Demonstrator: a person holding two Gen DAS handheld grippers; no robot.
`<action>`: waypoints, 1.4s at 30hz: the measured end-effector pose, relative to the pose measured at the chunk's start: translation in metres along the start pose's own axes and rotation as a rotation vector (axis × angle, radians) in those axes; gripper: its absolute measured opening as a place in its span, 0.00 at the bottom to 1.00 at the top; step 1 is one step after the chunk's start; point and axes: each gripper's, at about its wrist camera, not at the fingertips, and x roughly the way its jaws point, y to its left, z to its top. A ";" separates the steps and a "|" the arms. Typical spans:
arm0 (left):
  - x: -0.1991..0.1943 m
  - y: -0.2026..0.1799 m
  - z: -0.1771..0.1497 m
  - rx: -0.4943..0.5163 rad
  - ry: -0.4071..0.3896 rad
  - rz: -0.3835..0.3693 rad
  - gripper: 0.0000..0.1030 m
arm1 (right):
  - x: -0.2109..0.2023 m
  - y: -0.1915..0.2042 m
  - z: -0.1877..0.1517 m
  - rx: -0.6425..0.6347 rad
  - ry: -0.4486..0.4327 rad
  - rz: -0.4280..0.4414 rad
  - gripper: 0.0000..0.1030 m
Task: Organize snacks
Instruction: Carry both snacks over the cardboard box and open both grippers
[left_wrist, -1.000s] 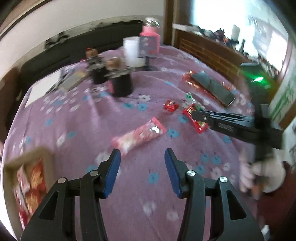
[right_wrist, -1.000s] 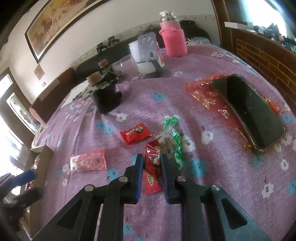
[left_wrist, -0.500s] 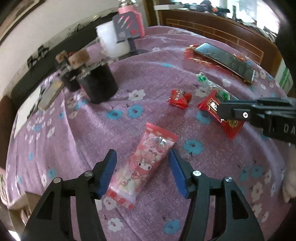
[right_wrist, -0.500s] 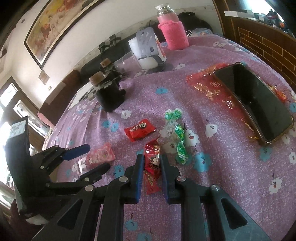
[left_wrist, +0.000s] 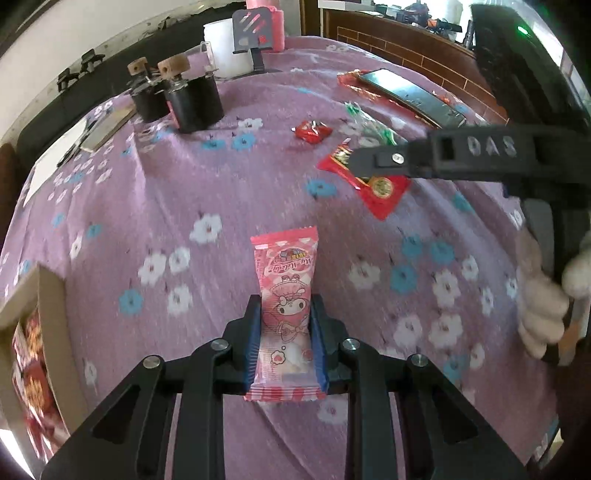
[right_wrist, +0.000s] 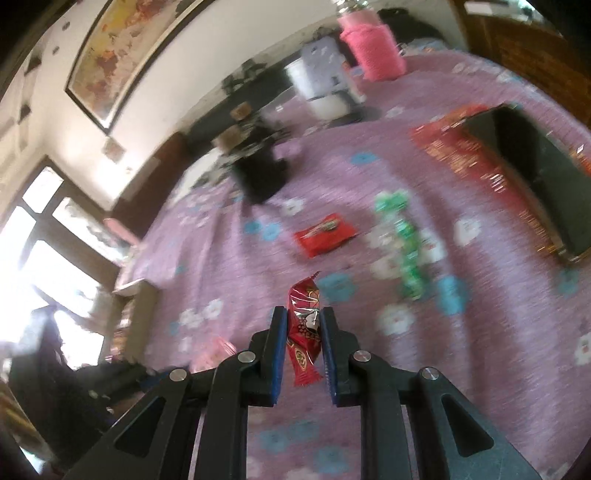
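My left gripper (left_wrist: 286, 301) points down at the purple flowered tablecloth (left_wrist: 166, 192). Its jaws are closing on a pink cartoon snack packet (left_wrist: 286, 273), and both blue pads press its sides. The packet's far end lies on the cloth. My right gripper (right_wrist: 303, 312) is shut on a red foil snack packet (right_wrist: 303, 347), which stands up between the pads. In the left wrist view the right gripper (left_wrist: 354, 162) reaches in from the right with that red packet (left_wrist: 380, 192) hanging under it. A small red packet (right_wrist: 325, 236) and green-wrapped candies (right_wrist: 402, 243) lie loose further out.
A cardboard box (left_wrist: 48, 295) with snack bags sits at the table's left edge. A phone (left_wrist: 410, 94) rests on a red packet at the far right. Two black holders (left_wrist: 195, 99), a white cup (left_wrist: 221, 44) and a pink bottle (right_wrist: 373, 48) stand at the back. A gloved hand (left_wrist: 543, 306) holds the right gripper.
The left gripper came down over the pink packet and its jaws went from wide to pressing on it. The right gripper stayed shut on the red packet and tilted.
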 end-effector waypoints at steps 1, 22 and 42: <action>-0.001 -0.002 -0.001 0.002 -0.007 0.015 0.21 | 0.002 0.001 -0.001 0.004 0.010 0.017 0.18; 0.005 0.006 0.003 -0.175 -0.081 0.045 0.21 | 0.020 0.040 -0.020 -0.220 0.010 -0.170 0.29; -0.124 0.105 -0.130 -0.570 -0.299 0.030 0.21 | 0.004 0.033 -0.020 -0.144 -0.083 -0.122 0.21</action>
